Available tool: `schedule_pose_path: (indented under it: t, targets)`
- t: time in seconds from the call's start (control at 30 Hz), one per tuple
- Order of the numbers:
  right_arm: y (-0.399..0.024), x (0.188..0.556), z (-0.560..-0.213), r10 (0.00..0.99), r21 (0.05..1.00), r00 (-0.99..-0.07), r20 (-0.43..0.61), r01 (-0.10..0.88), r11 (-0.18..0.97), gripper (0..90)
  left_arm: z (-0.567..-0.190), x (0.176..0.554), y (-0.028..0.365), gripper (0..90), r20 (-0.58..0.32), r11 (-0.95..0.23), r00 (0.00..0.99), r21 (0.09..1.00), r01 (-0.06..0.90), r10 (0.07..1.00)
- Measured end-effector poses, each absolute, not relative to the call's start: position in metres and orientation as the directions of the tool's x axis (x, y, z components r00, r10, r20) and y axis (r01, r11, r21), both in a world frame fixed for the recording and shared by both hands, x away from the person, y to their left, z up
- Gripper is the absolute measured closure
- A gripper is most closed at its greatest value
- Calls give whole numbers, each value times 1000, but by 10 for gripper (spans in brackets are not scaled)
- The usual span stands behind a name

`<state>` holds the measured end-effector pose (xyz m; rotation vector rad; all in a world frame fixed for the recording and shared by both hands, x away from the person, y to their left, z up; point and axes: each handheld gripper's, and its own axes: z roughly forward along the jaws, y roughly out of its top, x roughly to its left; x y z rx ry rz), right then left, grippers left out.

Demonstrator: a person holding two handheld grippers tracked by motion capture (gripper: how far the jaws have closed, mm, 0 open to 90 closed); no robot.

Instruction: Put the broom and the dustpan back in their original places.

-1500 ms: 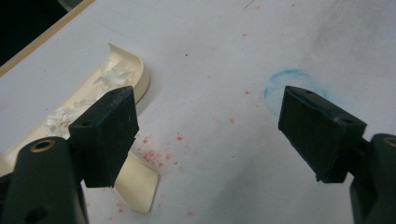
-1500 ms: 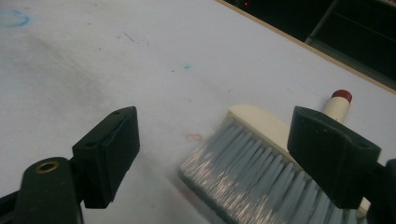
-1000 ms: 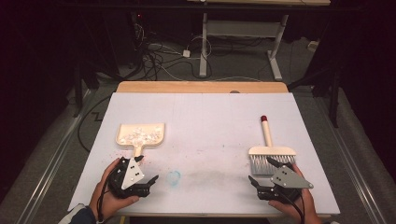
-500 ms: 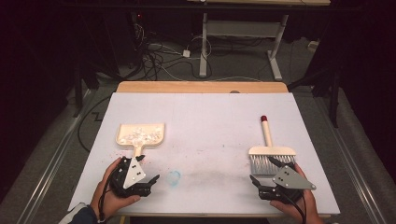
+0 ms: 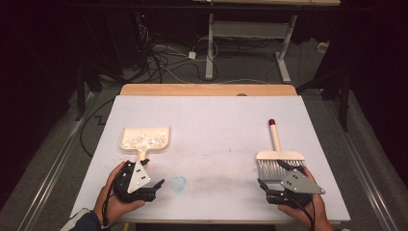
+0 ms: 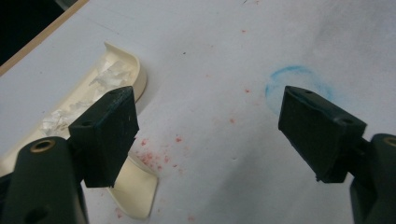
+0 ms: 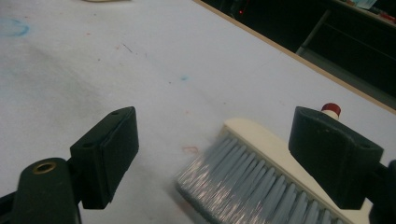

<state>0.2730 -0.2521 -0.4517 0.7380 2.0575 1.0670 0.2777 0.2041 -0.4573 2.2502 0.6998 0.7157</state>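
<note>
A cream dustpan (image 5: 144, 138) holding white scraps lies on the white table (image 5: 211, 120) at the left, its handle toward me. My left gripper (image 5: 155, 172) is open just below it; the dustpan's handle (image 6: 135, 186) lies beside the left jaw, outside the gap. A cream brush (image 5: 280, 156) with grey bristles and a red-tipped handle lies at the right. My right gripper (image 5: 270, 173) is open at the bristles (image 7: 252, 182), which lie between the jaws near the right one. In their own views, the left gripper (image 6: 210, 126) and right gripper (image 7: 212, 149) hold nothing.
A faint blue ring (image 5: 179, 183) is drawn on the table between the grippers, close to my left gripper's right jaw (image 6: 299, 77). Small red specks (image 6: 154, 156) dot the surface near the dustpan handle. A wooden strip (image 5: 207, 90) edges the far side.
</note>
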Motion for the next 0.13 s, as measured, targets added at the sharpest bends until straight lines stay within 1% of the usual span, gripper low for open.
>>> schedule_pose_path:
  t: [0.13]
  targets:
    - [-253,274,-452,736,846,-595,-322,168,506,167,-458,279,204,192,293,-637,709,719,279,641]
